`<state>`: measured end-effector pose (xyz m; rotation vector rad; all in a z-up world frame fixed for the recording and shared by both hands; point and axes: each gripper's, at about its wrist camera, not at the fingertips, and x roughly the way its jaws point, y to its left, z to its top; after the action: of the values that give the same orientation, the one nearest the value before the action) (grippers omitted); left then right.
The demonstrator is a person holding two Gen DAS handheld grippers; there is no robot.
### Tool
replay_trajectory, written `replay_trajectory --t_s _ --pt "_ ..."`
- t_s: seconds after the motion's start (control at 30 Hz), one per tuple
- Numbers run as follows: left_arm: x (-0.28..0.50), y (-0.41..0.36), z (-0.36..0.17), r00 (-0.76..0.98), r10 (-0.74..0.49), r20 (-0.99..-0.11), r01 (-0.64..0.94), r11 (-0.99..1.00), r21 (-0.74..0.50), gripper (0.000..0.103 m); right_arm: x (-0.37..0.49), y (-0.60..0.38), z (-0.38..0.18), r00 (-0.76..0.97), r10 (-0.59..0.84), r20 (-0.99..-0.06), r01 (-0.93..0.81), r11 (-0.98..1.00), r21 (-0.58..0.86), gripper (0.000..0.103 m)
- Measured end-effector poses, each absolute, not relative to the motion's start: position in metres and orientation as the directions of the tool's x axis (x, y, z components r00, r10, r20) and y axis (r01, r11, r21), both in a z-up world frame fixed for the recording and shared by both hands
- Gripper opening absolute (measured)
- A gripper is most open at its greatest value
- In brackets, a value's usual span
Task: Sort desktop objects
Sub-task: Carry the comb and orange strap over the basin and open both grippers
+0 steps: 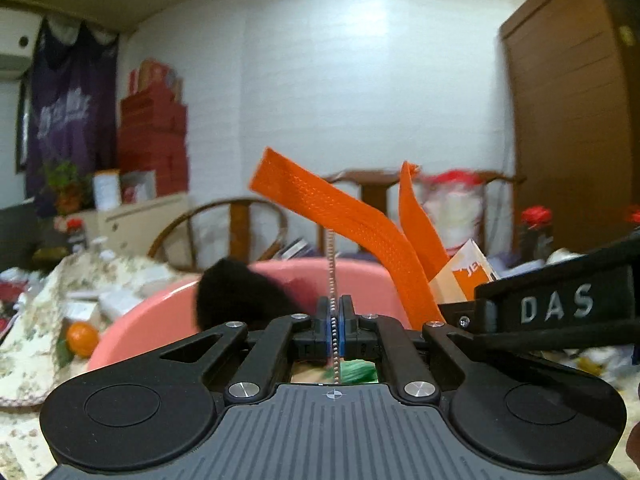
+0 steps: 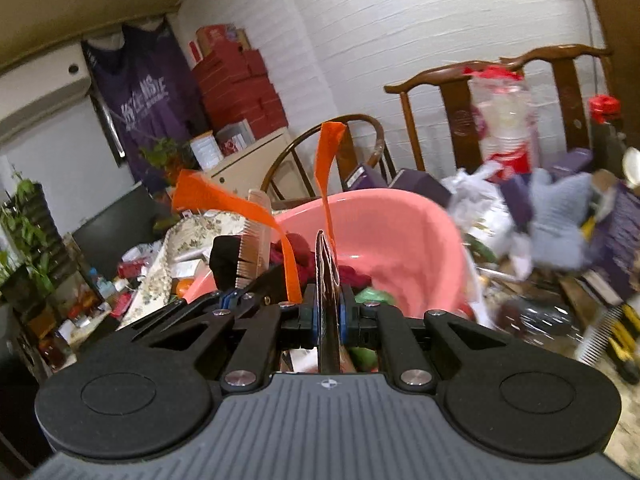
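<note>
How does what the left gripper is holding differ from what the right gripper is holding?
The left gripper pinches a thin silver bead chain; the right gripper pinches a flat card, seen edge-on. The bead chain is a slender string of beads running up past the fingers; the card is a stiff, wider sheet. Shared: each stands roughly upright between closed fingers, in front of the pink basin.
</note>
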<state>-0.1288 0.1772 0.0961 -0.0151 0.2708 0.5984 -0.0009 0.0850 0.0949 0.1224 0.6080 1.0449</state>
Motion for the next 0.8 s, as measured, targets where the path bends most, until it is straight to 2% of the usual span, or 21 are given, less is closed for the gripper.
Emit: replay_trajectory --t_s 0.03,0.07,0.1,0.13,0.17,0.2,0.37,0.43,0.57,0.7,0.8 --pt "-0.127 0.187 0.093 0.774 0.571 -0.271 -0.574 0.815 0.078 0.029 0.000 0.095 0.093 0.362 0.830 -0.424 -0.777 0.520 0.355 0.018" --pt "-0.128 0.196 0.089 0.752 0.597 -0.281 -0.599 0.796 0.085 0.037 0.001 0.106 0.089 0.378 0.816 -0.438 -0.777 0.537 0.329 0.037" --pt "-0.131 0.205 0.086 0.736 0.616 -0.282 -0.622 0.779 0.079 0.054 0.003 0.113 0.085 0.403 0.798 -0.449 -0.769 0.561 0.306 0.059" --pt "-0.136 0.214 0.084 0.722 0.630 -0.285 -0.642 0.764 0.063 0.069 0.003 0.117 0.082 0.432 0.784 -0.445 -0.762 0.582 0.286 0.067" --pt "-0.141 0.220 0.082 0.718 0.635 -0.284 -0.651 0.758 0.048 0.074 0.002 0.118 0.080 0.445 0.789 -0.423 -0.766 0.580 0.276 0.078" --pt "-0.146 0.223 0.081 0.714 0.641 -0.281 -0.659 0.751 0.037 0.079 0.001 0.117 0.079 0.442 0.801 -0.404 -0.775 0.568 0.278 0.081" --pt "-0.163 0.229 0.077 0.705 0.648 -0.289 -0.672 0.740 0.021 0.086 -0.012 0.108 0.078 0.420 0.830 -0.367 -0.799 0.530 0.284 0.082" --pt "-0.170 0.227 0.076 0.698 0.657 -0.287 -0.680 0.733 0.024 0.090 -0.021 0.104 0.076 0.423 0.835 -0.353 -0.809 0.523 0.267 0.086" --pt "-0.187 0.223 0.074 0.687 0.669 -0.283 -0.689 0.724 0.038 0.094 -0.043 0.096 0.071 0.467 0.829 -0.309 -0.816 0.538 0.210 0.095" --pt "-0.202 0.221 0.076 0.677 0.682 -0.277 -0.703 0.710 0.029 0.102 -0.058 0.089 0.069 0.504 0.815 -0.286 -0.806 0.563 0.184 0.098" --pt "-0.213 0.219 0.082 0.664 0.699 -0.266 -0.722 0.692 0.016 0.103 -0.070 0.087 0.068 0.536 0.799 -0.271 -0.798 0.585 0.145 0.100"
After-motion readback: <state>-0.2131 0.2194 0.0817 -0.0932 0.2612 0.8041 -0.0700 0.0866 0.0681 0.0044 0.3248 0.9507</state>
